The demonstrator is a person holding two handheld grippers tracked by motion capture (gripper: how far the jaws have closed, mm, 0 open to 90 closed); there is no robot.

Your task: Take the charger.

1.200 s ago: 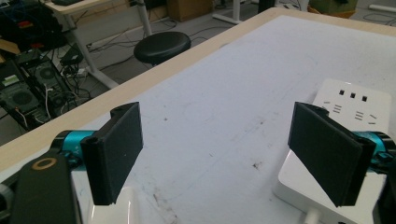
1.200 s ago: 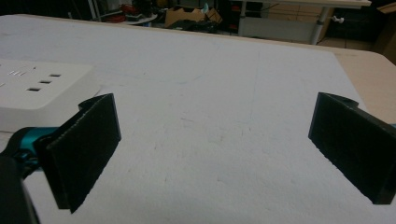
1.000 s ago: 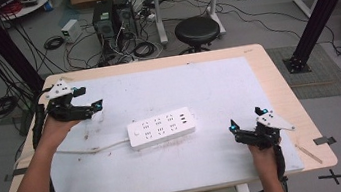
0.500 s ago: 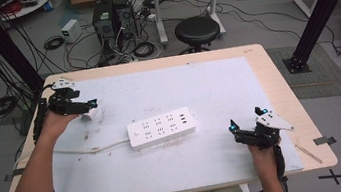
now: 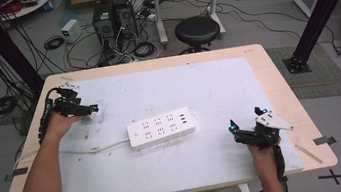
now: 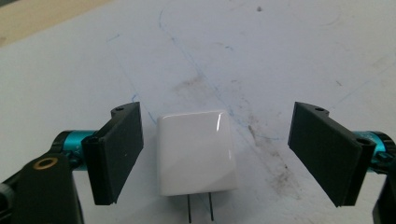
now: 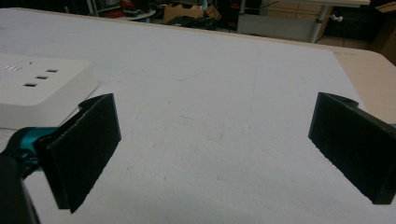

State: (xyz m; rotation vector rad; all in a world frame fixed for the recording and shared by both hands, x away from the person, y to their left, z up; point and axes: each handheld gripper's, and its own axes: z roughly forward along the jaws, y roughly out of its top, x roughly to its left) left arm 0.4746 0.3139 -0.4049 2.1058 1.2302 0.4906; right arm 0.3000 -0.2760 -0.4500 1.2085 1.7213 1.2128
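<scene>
Near the tabletop's front right corner, the right hand-held gripper (image 5: 246,126) rests low over the white mat (image 5: 207,85) that covers most of the light wooden tabletop (image 5: 277,76); in the right gripper view its two black jaws stand wide apart with nothing but bare mat between them, and the end of the white rectangular power strip (image 7: 37,88) shows beyond the jaw at that view's left; a grey three-cornered plate sits on top of this gripper in the high view.

At the middle of the mat lies the white power strip (image 5: 162,127), long side roughly parallel to the front edge, its sockets facing up; a thin white cord (image 5: 90,148) runs from its left end toward the tabletop's left edge.

Farther back, near the far left corner, the left hand-held gripper (image 5: 90,108) reaches in from the left edge; in the left gripper view its jaws are spread apart on either side of a small white glossy cube-shaped plug adapter (image 6: 195,151) that lies on the mat with its two metal prongs pointing toward the camera; the jaw at that view's left is just beside the adapter, the other stands well off, and neither visibly touches it; the mat around it carries dark smudges and faint blue pen lines.
</scene>
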